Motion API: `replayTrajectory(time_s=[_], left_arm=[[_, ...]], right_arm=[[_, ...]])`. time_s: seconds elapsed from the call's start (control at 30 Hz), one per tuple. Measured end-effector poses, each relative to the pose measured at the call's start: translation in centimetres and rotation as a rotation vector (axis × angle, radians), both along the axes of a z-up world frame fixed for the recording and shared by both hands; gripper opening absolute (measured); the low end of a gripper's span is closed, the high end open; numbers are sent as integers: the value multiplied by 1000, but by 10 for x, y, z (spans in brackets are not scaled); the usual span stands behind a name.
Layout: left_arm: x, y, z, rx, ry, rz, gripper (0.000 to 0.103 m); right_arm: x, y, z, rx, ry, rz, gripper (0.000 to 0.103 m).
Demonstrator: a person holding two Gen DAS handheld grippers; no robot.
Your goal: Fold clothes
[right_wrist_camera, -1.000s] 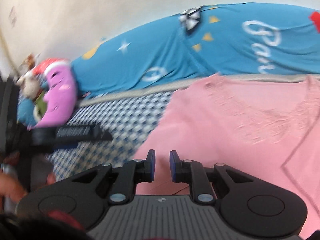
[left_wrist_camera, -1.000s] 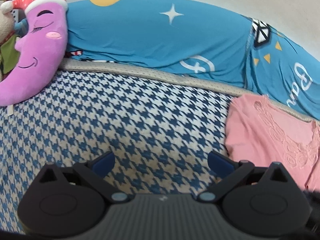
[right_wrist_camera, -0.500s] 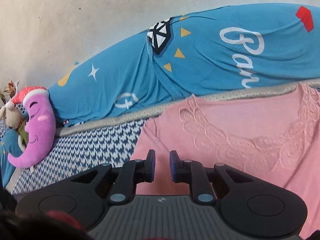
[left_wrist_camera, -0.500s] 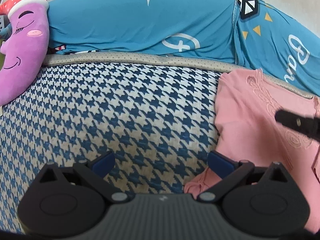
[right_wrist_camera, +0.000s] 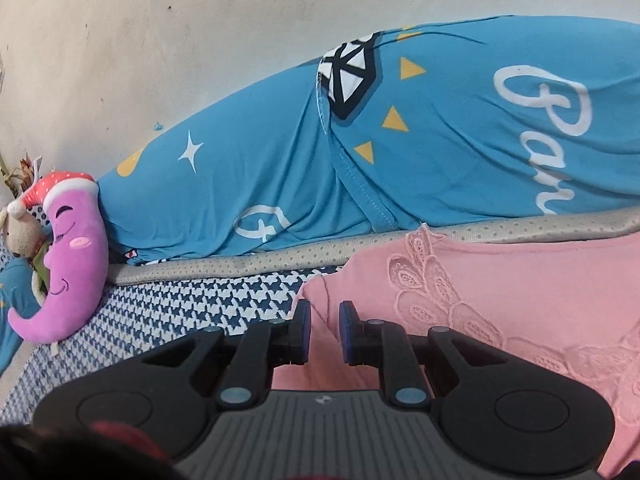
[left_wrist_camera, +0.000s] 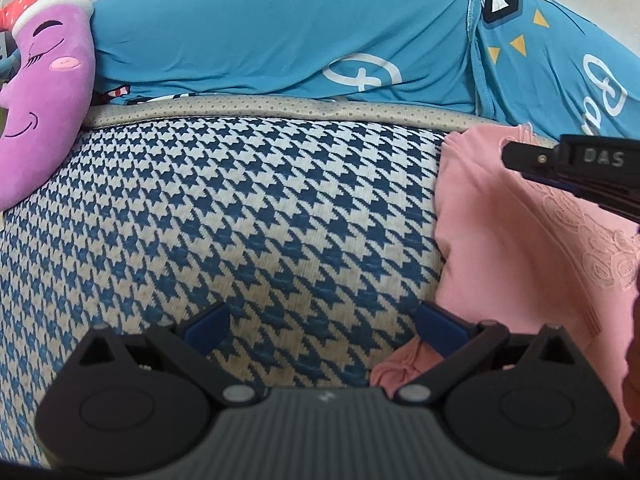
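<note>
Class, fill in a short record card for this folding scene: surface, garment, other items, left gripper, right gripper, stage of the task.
surface: blue and white houndstooth cover
garment: pink top with lace trim, lying spread out, unfolded
other items: purple moon plush; blue printed bedding along the wall
left gripper: jaws wide, over the cover, nothing between them; the pink top's edge lies by its right finger
right gripper: jaws nearly closed with a narrow gap, over the pink top's left edge, no fabric seen pinched
stage: no fold made yet

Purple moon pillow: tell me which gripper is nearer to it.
Left. The left gripper hovers over the houndstooth cover beside the moon pillow; the right gripper is farther away, above the pink top.
</note>
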State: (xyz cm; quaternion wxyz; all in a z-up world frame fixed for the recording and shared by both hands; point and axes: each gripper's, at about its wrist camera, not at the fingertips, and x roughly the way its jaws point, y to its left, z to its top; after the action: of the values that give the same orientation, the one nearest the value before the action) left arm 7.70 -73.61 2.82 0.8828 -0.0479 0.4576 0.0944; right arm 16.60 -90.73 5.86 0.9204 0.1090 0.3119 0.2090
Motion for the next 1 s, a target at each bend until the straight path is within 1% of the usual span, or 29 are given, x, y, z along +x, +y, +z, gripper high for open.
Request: replayTrajectory(time_s=[0.2,0.43,0.6,0.8,0.83,0.87,0.9,0.93,1.0], left_arm=[[0,-2,-2,0,6,-12,103],[1,4,-3,-27,18,3,103],[2,4,-4,-21,22,2,103],[3,4,-5,-14,23,2,103],[3,4,-5,-11,23,3,103],[3,3,-5,-8,23,3,103],[3,3,-5,-6,23,3,103],[3,3,-5,-5,23,3,103],[3,2,-5,-1,22,5,103]], right_arm=[[10,7,-10,-35,-7,15,17],[12,21,-18,-71,-12,63,17],[13,28,-22,-93,-19,79,17],[11,34,-24,-139,-50,103,17],[10,35,-24,-153,-58,107,16],[9,36,-25,-163,-69,102,10],[9,36,-25,-166,-78,95,9],[8,36,-23,-163,-90,85,7],[10,28,-18,-124,-105,24,6]])
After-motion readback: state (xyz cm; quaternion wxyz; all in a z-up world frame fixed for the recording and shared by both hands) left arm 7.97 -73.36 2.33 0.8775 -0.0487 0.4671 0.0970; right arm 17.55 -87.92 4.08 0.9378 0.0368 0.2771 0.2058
